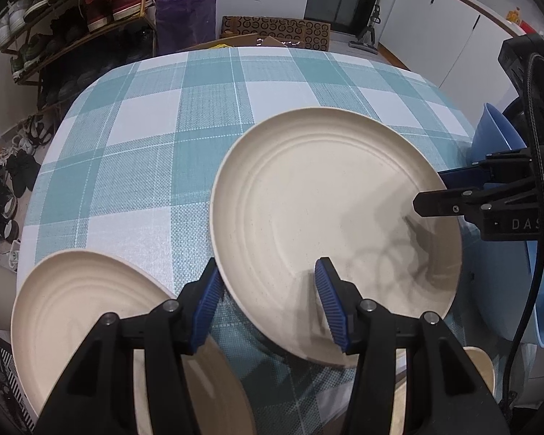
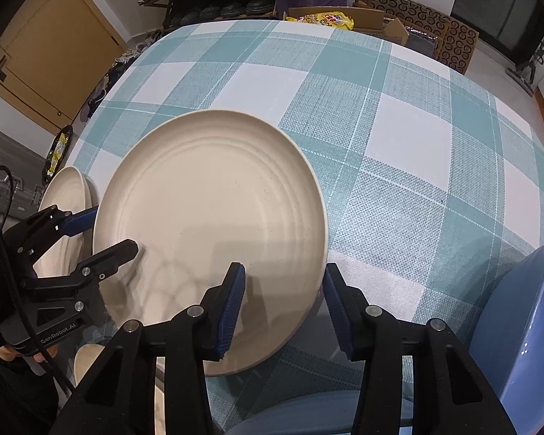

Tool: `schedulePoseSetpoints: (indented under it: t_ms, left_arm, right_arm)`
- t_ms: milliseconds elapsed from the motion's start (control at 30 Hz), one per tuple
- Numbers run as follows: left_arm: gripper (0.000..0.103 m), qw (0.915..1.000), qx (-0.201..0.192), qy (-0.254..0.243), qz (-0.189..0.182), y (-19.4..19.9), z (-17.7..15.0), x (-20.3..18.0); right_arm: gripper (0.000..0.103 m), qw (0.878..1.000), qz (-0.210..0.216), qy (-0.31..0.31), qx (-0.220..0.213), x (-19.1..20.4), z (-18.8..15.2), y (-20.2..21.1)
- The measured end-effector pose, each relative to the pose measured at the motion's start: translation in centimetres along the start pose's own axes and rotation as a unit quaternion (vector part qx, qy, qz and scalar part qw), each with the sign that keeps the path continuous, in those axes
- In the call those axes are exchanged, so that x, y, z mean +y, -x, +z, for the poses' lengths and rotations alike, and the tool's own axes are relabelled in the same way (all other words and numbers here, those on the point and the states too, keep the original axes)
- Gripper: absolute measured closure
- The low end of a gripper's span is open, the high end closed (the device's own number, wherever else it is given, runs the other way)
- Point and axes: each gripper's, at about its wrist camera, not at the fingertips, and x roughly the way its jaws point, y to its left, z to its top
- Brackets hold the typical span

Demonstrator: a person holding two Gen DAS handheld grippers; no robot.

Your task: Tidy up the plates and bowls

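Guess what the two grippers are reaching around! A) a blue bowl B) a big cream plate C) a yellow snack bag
B: both the left gripper and the right gripper have their open fingers on either side of the rim of the big cream plate, which sits above the checked tablecloth.
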Motion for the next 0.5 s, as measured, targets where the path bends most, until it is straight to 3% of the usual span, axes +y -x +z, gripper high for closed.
schedulePoseSetpoints:
  t_ms: [100,500]
  left_arm:
    - [0.059,1.0000,-0.002,-0.001,0.006,0.1,0.0,0.0]
    - [0.062,0.9998,-0.015,0.005,0.008,1.1,0.1,0.3]
  right_arm:
    - [0.058,1.000,-0.007,0.002,-0.004,0.1,0.0,0.0]
    - [0.073,0.999,-0.024,0.010,-0.018,0.0,-0.3,1.0]
